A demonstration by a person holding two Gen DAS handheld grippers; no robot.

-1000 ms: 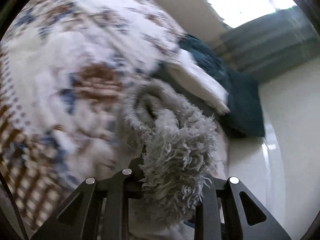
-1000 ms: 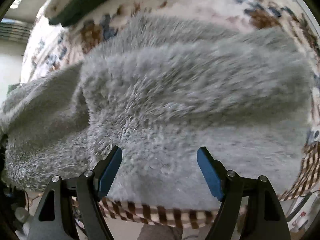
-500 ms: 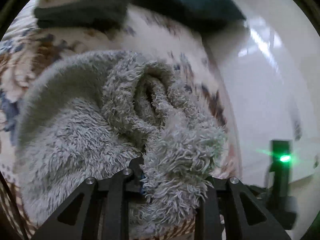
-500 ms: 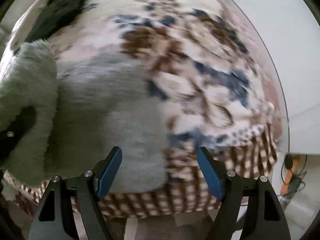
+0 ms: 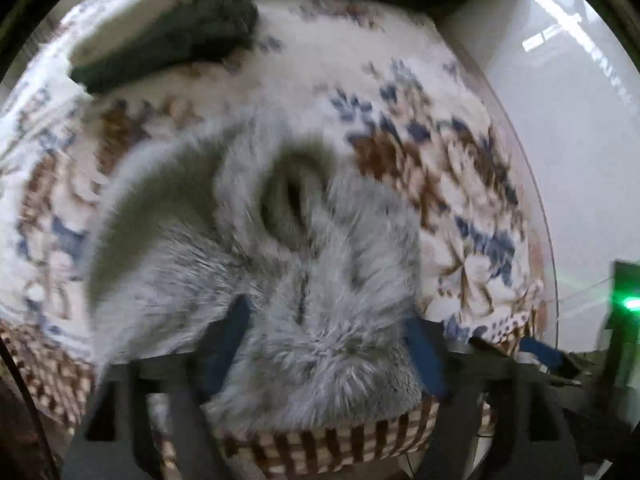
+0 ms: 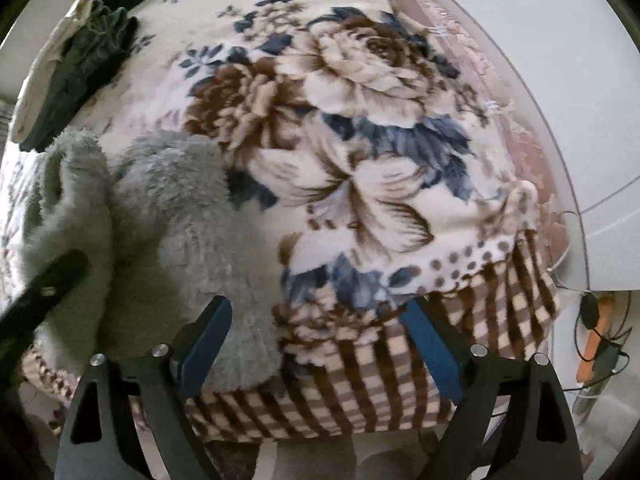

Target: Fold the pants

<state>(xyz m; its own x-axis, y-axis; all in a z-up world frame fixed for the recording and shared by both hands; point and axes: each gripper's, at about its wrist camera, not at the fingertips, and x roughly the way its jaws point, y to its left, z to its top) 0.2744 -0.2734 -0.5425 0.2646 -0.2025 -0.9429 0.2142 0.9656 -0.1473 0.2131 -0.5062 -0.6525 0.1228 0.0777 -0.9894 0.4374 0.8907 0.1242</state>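
Note:
The grey fleece pants (image 5: 320, 272) lie bunched in a heap on the floral blanket (image 5: 440, 160). My left gripper (image 5: 328, 352) points down over the near end of the heap. Its jaws are opening, with the fleece lying loose between the blue pads (image 5: 232, 340). In the right wrist view the pants (image 6: 168, 232) sit at the left, and a black finger of the left gripper (image 6: 48, 280) rests against them. My right gripper (image 6: 320, 344) hangs over the blanket's checked border (image 6: 360, 392). Its jaws are opening with no cloth gripped, and its left pad (image 6: 208, 344) is beside the pants' edge.
A stack of folded dark green and white clothes (image 5: 160, 40) (image 6: 80, 68) lies at the far side of the blanket. Pale floor (image 5: 560, 100) runs along the right. A device with a green light (image 5: 628, 304) and an orange item with cables (image 6: 596, 344) stand near the floor.
My left gripper has let go of the pants bunch and its jaws have spread wide. The right gripper has slid right, off the pants and over the blanket's border.

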